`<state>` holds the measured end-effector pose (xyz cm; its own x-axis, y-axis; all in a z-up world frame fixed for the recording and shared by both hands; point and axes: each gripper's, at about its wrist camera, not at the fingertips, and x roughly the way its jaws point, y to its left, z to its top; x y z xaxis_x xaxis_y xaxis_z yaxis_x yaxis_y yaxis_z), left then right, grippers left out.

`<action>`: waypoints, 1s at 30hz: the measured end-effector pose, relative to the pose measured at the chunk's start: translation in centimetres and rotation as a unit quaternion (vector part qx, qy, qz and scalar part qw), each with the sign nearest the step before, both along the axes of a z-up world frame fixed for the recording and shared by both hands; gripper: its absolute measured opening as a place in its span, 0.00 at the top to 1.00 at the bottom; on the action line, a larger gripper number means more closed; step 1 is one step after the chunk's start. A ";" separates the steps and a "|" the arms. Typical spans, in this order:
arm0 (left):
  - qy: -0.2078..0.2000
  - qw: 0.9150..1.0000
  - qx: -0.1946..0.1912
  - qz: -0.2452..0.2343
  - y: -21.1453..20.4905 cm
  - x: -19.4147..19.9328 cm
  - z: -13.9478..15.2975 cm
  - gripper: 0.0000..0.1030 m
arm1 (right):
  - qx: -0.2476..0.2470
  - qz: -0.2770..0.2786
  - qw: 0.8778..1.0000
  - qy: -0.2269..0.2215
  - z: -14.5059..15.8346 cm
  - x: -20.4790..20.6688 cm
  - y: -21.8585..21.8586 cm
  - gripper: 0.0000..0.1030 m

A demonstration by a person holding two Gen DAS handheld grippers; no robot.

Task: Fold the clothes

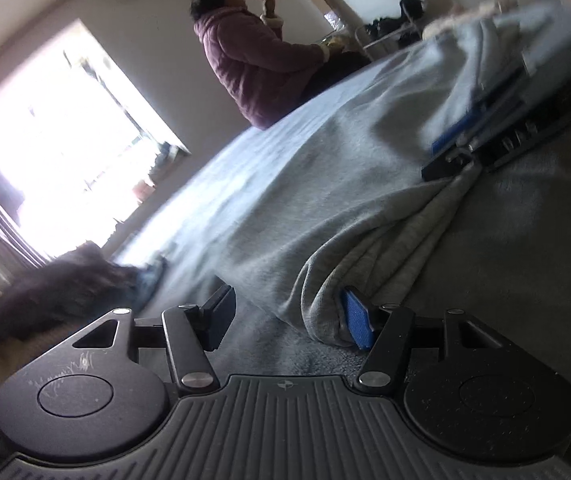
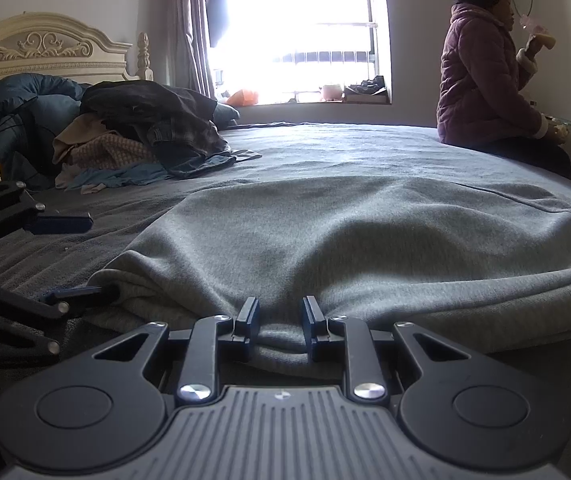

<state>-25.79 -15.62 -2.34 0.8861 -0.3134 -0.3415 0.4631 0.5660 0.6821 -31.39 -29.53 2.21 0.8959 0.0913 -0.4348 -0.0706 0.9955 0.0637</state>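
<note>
**Loose left corner is putting the fold at risk**

The grey sweatshirt (image 2: 365,236) is lying spread across the bed (image 2: 325,144), its near hem bunched toward both tools. The right gripper (image 2: 277,328) is pinching a pleat of that hem, its jaws drawn in close on the cloth. The left gripper (image 1: 285,316) is sitting at the garment's corner with its jaws spread: the blue pad (image 1: 355,322) is touching a roll of fabric, while the other finger (image 1: 219,312) is standing clear of it, so nothing is being clamped on that side.

The chief risk is a one-sided lift. If the right hand is pulling while the left is gripping nothing, the hem is likely to skew and the corner to drag, leaving a crooked fold. The right-hand pinch is also taking only a narrow gather, which could slip out under tension. The pile of clothes (image 2: 133,128) is lying well apart, and a seated person (image 2: 485,80) is occupying the far edge, limiting room for a long sweep.
</note>
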 end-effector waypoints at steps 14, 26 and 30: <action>-0.084 0.993 0.078 0.006 -1.9 -1.7 -2.2 0.43 | 0.026 0.033 0.999 -0.029 2.8 -0.7 0.4 0.64; -0.081 0.995 0.050 0.016 -1.5 -1.9 -2.2 0.43 | -0.215 0.172 0.961 -0.031 3.4 0.1 7.5 0.62; -0.082 0.995 0.045 0.018 -1.6 -2.1 -2.1 0.43 | -0.289 0.192 0.938 -0.013 2.3 1.6 9.0 0.63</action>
<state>-27.93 -17.25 -4.45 0.9424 -0.2553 -0.2160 0.3215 0.5142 0.7951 -29.79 -20.52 4.48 0.8562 0.1654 -0.4895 -0.4254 0.7634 -0.4861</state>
